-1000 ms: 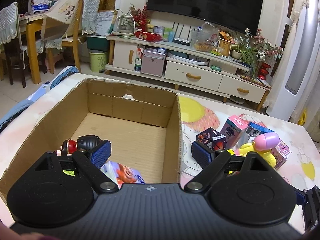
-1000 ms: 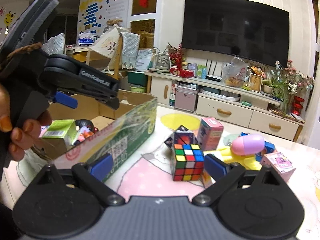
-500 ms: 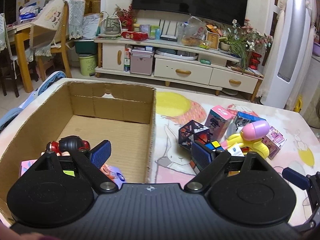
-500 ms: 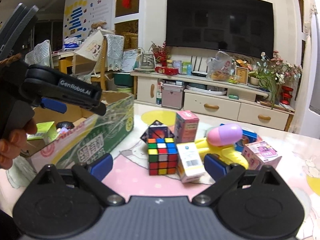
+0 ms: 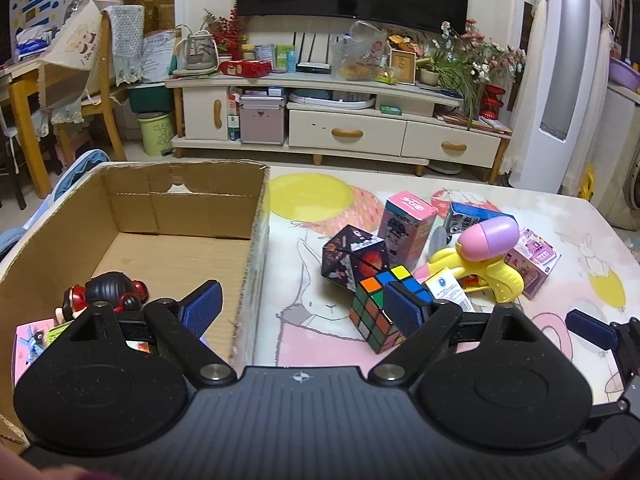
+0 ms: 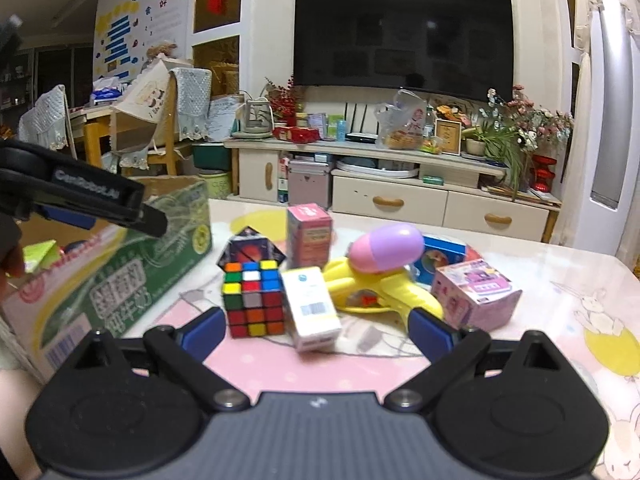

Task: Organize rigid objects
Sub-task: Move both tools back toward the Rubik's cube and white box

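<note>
Left gripper point(image 5: 304, 308): jaws spread wide, nothing between them. It hovers over the right wall of the cardboard box point(image 5: 256, 240), one blue pad above the box interior, the other in front of the Rubik's cube point(image 5: 374, 312) on the table point(image 5: 580, 248).

Right gripper point(image 6: 316, 328): jaws likewise spread wide and empty, held low over the table, facing the cluster of loose items. The Rubik's cube point(image 6: 252, 300) and a small white carton point(image 6: 312, 308) lie just ahead, between the pads in this view; contact cannot be confirmed.

Box contents, left wrist view: a red-and-black toy figure point(image 5: 106, 292) near the front left, with a pink package point(image 5: 32, 340) partly hidden behind the gripper body. The rest of the box floor is bare cardboard.

Items outside the box, on the table right of it: Rubik's cube; a dark faceted puzzle cube point(image 5: 352, 256) touching it from behind; an upright pink box point(image 5: 408, 224); a yellow toy gun point(image 5: 488, 280) carrying a pink-and-purple capsule point(image 5: 490, 236); a blue box point(image 5: 464, 216) behind it; a pink-purple box point(image 5: 534, 264) at the far right. These items stand close together, several touching.

Right wrist view: the box's outer wall point(image 6: 132, 276) shows green print, and the left gripper's arm point(image 6: 80, 196) crosses above it
</note>
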`<state>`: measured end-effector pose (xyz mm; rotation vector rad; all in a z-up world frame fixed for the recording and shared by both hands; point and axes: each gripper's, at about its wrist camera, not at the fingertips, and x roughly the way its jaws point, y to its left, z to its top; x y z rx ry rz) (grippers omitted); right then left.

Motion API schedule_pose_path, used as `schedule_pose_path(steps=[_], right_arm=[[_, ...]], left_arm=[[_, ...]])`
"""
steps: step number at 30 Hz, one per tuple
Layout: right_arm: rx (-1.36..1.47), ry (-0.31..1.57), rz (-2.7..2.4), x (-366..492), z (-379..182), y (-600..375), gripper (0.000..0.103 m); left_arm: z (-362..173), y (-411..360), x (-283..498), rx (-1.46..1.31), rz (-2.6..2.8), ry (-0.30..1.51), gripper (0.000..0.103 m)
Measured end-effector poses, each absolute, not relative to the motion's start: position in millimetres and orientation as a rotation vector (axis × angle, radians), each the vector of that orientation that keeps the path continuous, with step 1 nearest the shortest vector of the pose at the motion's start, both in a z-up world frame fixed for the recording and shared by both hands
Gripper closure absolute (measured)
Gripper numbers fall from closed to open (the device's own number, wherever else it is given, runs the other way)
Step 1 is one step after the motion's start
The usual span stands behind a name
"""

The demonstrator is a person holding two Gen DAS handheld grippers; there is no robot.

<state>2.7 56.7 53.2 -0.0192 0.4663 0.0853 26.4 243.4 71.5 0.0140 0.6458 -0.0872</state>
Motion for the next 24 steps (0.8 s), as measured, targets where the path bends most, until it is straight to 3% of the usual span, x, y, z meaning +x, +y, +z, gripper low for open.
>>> schedule_pose_path(steps=[10, 18, 24], right_arm=[[-0.029, 0.481, 0.123, 25, 33, 47, 0.016], [-0.034, 0.506, 0.153, 55, 20, 41, 0.038], [-0.033, 0.530, 0.220, 68, 14, 44, 0.048]], left_arm=[[67, 239, 24, 0.055, -0.090, 0.635, 0.000], [69, 234, 21, 0.052, -0.108, 0.603, 0.000], [67, 230, 25, 0.049, -0.117, 0.602, 0.000]])
